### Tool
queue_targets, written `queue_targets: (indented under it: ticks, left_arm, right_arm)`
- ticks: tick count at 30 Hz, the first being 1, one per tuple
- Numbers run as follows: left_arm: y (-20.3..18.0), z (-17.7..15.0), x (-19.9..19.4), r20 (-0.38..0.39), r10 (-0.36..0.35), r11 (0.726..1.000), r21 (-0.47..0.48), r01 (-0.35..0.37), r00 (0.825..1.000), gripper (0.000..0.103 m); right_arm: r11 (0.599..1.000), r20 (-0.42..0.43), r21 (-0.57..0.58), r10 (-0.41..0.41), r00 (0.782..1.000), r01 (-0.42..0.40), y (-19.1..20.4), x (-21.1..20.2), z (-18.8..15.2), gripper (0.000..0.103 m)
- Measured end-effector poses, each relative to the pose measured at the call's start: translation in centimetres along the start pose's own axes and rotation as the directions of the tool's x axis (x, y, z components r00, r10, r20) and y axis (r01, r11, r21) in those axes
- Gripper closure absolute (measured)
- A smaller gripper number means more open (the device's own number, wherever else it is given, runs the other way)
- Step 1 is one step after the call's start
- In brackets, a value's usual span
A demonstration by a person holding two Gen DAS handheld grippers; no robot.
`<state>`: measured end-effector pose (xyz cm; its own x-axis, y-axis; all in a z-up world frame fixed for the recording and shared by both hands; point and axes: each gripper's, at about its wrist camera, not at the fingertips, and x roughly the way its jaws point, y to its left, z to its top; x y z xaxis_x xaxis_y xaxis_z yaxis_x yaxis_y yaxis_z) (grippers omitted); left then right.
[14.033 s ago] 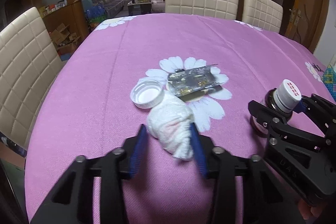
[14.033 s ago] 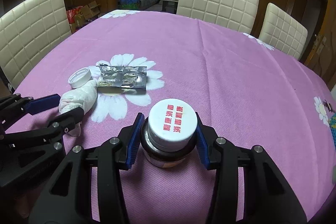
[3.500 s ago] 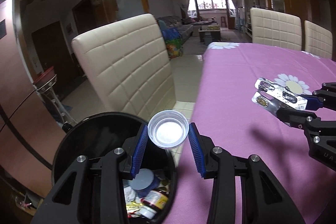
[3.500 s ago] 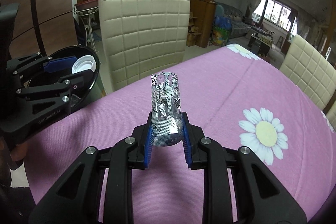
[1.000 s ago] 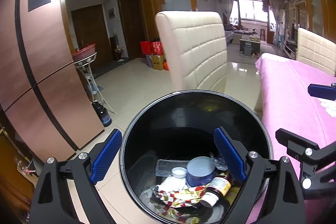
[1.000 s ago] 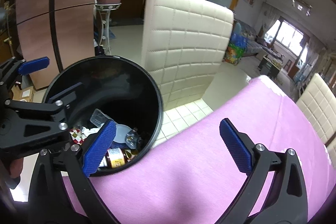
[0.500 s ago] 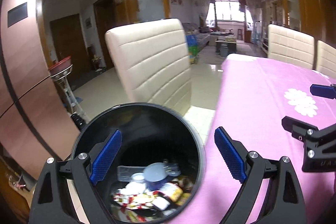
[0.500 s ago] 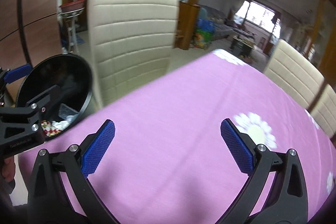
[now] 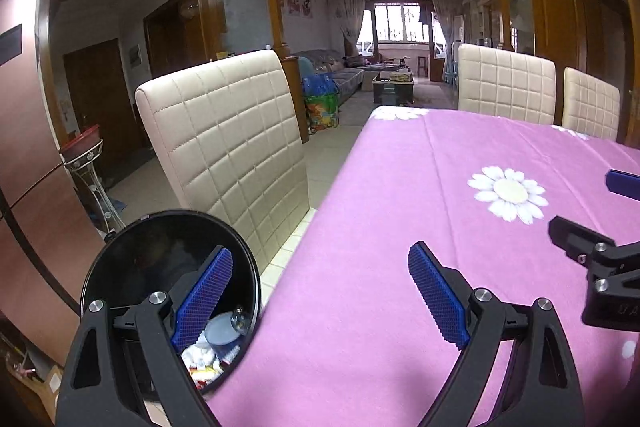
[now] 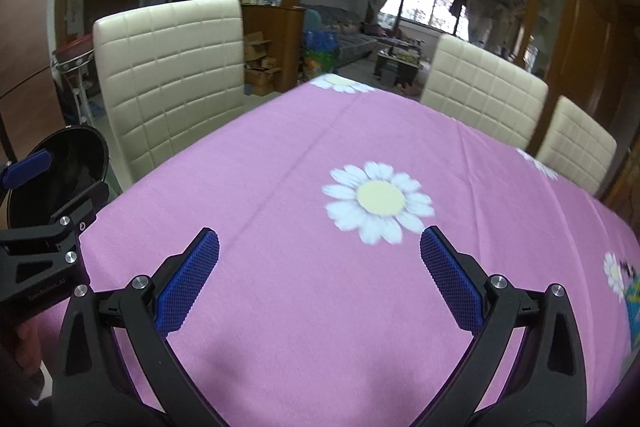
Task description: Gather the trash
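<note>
With fingers spread apart and empty on both left gripper [image 9: 316, 291] and right gripper [image 10: 320, 275], and trash [image 9: 212, 351] lying inside black bin [image 9: 120, 255] beside the worktop [image 10: 320, 131] left edge, better to scan the whole cloth before stopping.

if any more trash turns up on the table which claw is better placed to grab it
Probably the right claw: it is open, empty and aimed over the tablecloth. The left claw, also open, sits at the table edge, half over the bin.

Black round bin [image 9: 120, 267] beside table, trash [image 9: 216, 347] inside.
</note>
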<state>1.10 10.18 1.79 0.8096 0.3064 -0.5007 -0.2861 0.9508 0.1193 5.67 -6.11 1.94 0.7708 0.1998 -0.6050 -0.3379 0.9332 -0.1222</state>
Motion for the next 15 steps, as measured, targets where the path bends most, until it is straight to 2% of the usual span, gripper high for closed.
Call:
queue_targets:
  ticks: [7, 10, 15]
  left_arm:
    - [-1.0, -1.2, -1.9, -0.042, -0.027, 0.999, -0.022, 0.026, 0.999, 0.015]
    - [-1.3, -1.5, -2.9, -0.035, -0.009, 1.0, -0.024, 0.008, 0.999, 0.015]
    - [-1.9, -2.1, -4.2, -0.008, 0.003, 1.0, -0.014, -0.003, 1.0, 0.015]
  right_arm:
    - [0.995, -0.011, 0.079, -0.057, 0.998, 0.057, -1.1, -2.3, -3.0, 0.004]
    - [0.991, -0.021, 0.104, -0.082, 0.996, 0.084, -1.3, -2.9, -3.9, 0.004]
    - [0.981, 0.015, 0.106, -0.165, 0.986, 0.162, -1.1, -4.5, -4.9, 0.004]
